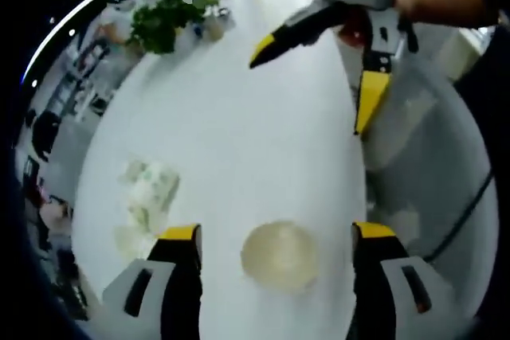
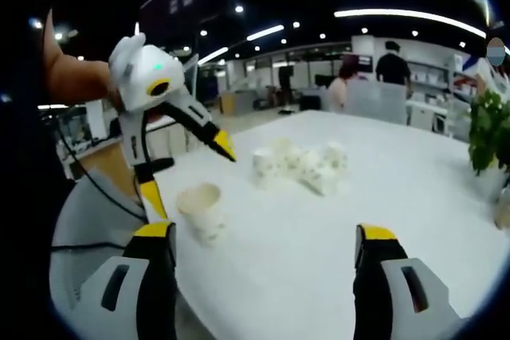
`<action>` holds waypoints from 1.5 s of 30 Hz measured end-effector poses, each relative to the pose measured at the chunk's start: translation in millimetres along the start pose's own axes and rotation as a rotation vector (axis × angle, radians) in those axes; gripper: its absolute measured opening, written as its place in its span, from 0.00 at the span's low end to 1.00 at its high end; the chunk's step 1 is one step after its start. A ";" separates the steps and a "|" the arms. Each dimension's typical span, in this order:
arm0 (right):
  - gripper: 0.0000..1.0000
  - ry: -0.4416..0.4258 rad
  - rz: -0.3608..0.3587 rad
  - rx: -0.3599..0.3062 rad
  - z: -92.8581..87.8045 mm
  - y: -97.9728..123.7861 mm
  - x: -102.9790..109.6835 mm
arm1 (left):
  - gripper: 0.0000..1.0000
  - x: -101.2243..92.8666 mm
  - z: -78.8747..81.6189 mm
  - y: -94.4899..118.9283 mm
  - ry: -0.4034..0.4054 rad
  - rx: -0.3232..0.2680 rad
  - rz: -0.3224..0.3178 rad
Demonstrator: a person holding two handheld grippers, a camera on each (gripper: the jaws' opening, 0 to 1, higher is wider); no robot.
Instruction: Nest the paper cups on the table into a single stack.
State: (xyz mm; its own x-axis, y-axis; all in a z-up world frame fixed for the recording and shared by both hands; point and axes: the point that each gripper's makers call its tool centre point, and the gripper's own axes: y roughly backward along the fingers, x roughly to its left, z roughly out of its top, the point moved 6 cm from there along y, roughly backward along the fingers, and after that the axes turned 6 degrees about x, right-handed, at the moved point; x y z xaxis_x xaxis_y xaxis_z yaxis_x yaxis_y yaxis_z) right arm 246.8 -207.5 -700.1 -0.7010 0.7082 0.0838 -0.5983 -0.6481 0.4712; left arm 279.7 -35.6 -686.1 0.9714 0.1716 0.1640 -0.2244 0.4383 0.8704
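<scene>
A single paper cup [image 1: 279, 256] stands upright on the white table [image 1: 239, 133], seen from above, mouth up. My left gripper [image 1: 276, 236] hangs open over it, one jaw on either side and apart from the rim. In the right gripper view the same cup [image 2: 201, 211] stands near the table's edge, with the left gripper [image 2: 189, 173] open just above it. A cluster of patterned paper cups [image 1: 147, 197] lies further along the table [image 2: 303, 166]. My right gripper [image 2: 264, 236] is open and holds nothing; it also shows across the table [image 1: 316, 79], held by a hand.
A green potted plant [image 1: 167, 17] stands at the table's far end, also at the right edge [image 2: 490, 129]. The table edge [image 2: 171, 276] runs close behind the single cup. People stand in the background [image 2: 390, 65]. A cable [image 1: 470, 212] hangs off the table's side.
</scene>
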 end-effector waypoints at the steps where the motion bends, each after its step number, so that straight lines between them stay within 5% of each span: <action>1: 0.91 0.000 -0.001 0.000 0.2 0.2 -0.3 | 0.85 2.3 -0.6 2.0 0.022 -0.017 0.001; 6: 0.92 0.003 -0.013 -0.009 2.6 1.7 -4.5 | 0.99 18.6 -8.7 13.2 0.138 -0.079 0.034; 18: 0.97 0.028 -0.030 -0.028 9.0 3.9 -13.4 | 1.00 34.2 -57.7 38.8 0.365 -0.250 0.110; 32: 1.00 0.027 -0.049 -0.020 10.9 2.0 -19.9 | 1.00 34.2 -116.2 56.8 0.477 -0.360 0.200; 45: 1.00 0.028 -0.077 -0.001 -3.7 -2.0 -23.3 | 1.00 22.0 -142.6 61.9 0.551 -0.446 0.248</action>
State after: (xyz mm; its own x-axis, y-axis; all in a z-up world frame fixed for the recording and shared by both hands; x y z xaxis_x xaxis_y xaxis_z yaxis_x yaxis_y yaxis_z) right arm 262.8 -223.7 -706.3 -0.6636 0.7478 0.0224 -0.6513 -0.5922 0.4745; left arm 276.1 121.1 -694.8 0.7350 0.6775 -0.0274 -0.5556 0.6250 0.5484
